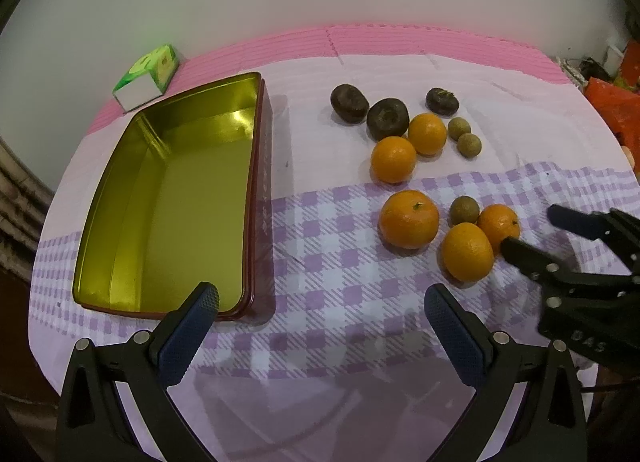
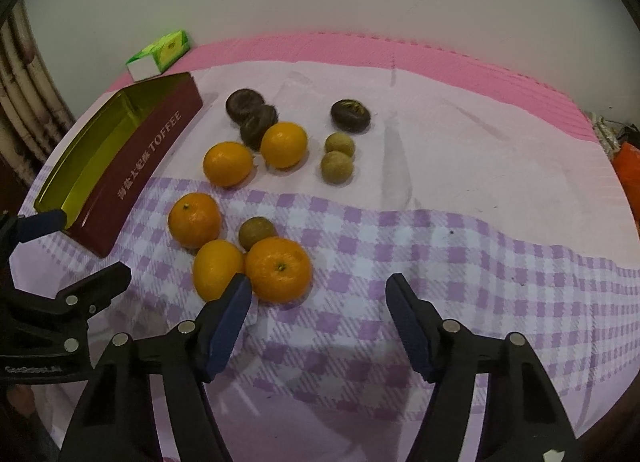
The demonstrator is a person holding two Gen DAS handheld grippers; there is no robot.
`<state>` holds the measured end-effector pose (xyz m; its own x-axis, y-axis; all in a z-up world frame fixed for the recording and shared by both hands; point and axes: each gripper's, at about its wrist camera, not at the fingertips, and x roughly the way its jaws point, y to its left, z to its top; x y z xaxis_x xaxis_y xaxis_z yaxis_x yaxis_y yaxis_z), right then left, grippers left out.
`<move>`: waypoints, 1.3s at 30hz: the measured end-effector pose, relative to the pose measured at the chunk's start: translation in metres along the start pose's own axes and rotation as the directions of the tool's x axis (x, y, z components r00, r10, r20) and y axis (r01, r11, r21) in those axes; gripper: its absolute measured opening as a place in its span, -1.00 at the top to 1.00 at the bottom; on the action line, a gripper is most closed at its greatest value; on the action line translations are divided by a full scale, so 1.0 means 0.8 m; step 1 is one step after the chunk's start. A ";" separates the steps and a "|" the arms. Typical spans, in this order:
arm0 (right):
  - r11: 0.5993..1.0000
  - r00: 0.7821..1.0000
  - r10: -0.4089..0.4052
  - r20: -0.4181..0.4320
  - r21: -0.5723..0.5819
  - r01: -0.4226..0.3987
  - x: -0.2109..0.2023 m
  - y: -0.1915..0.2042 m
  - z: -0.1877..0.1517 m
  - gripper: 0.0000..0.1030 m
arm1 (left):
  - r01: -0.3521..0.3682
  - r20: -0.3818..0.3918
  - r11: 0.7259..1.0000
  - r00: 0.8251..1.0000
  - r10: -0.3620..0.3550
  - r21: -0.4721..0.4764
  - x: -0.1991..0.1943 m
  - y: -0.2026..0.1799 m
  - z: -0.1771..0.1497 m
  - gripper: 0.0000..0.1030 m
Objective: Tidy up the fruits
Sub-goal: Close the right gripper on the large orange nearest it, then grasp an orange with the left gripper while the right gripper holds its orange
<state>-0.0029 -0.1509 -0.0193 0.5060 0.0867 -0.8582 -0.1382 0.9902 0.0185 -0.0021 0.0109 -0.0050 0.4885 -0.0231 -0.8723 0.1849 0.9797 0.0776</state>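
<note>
Several oranges, three dark brown fruits (image 1: 387, 118) and three small tan-green fruits (image 1: 469, 145) lie loose on the cloth. An open gold-lined toffee tin (image 1: 262, 181) (image 2: 140, 165) stands empty to their left. My right gripper (image 2: 316, 290) (image 1: 532, 226) is open and low over the checked cloth. Its left fingertip (image 2: 238, 294) sits against the nearest orange (image 2: 278, 264) (image 1: 498, 223), between it and a neighbouring orange (image 2: 218, 270); the other finger stands well clear. My left gripper (image 1: 320, 296) (image 2: 80, 248) is open and holds nothing, by the tin's near corner.
A green and white carton (image 1: 146, 75) lies behind the tin by the wall. The pink mat (image 1: 400, 39) shows beyond the cloth. Red and orange clutter (image 1: 612, 101) sits past the right edge. Checked cloth (image 2: 480, 262) right of the fruit is bare.
</note>
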 end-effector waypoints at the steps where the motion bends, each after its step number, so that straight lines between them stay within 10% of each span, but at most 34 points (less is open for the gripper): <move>1: 1.000 1.000 0.005 -0.007 -0.005 -0.005 0.002 0.002 0.000 -0.22 | 0.004 0.002 1.000 1.000 -0.004 0.001 -0.001 0.001 0.000 -0.97; 15: 0.998 0.997 0.053 -0.050 -0.019 -0.054 0.037 0.018 0.009 0.29 | 0.030 -0.003 0.999 1.000 -0.030 0.016 0.003 -0.001 0.006 -0.97; 39: 0.998 1.000 -0.012 -0.010 0.056 0.012 -0.006 -0.053 0.002 0.32 | 0.211 -0.105 0.977 0.973 -0.208 0.027 0.012 -0.058 0.034 -0.77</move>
<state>0.0021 -0.1935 -0.0152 0.4987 0.0738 -0.8636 -0.0842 0.9958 0.0365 0.0171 -0.0402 -0.0039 0.3474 -0.2049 -0.9151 0.3067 0.9470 -0.0957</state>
